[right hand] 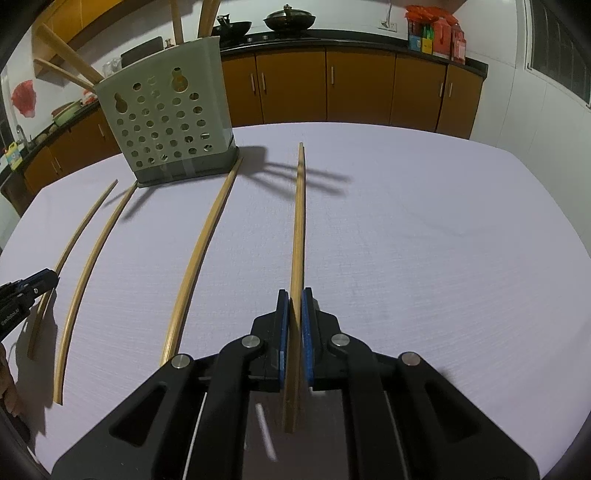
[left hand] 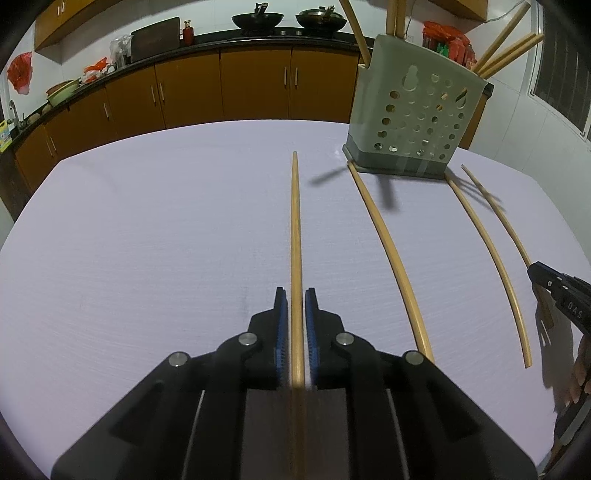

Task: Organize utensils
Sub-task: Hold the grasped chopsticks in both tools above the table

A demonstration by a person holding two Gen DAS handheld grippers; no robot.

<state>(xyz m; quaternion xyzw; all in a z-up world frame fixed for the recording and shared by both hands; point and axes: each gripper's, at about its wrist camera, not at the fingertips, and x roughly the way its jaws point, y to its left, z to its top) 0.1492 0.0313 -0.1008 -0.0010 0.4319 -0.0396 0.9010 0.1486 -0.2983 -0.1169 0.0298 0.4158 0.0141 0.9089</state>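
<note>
Several wooden chopsticks lie in a row on the pale table point(left hand: 147, 240). My left gripper point(left hand: 296, 295) straddles the leftmost chopstick point(left hand: 295, 229), its blue pads close on both sides with thin gaps. My right gripper point(right hand: 294, 295) is shut on the rightmost chopstick point(right hand: 298, 221), which looks lifted, its rear end free. Two more chopsticks point(left hand: 388, 243) point(left hand: 491, 251) lie between them, also in the right wrist view point(right hand: 199, 251) point(right hand: 86, 269). A grey perforated utensil holder point(left hand: 413, 114) point(right hand: 170, 118) stands beyond them and holds several chopsticks.
The right gripper's tip point(left hand: 554, 291) shows at the right edge of the left view; the left one's tip point(right hand: 26, 288) shows at the left edge of the right view. Kitchen cabinets point(left hand: 221, 85) and a counter with woks point(left hand: 258, 20) run behind the table.
</note>
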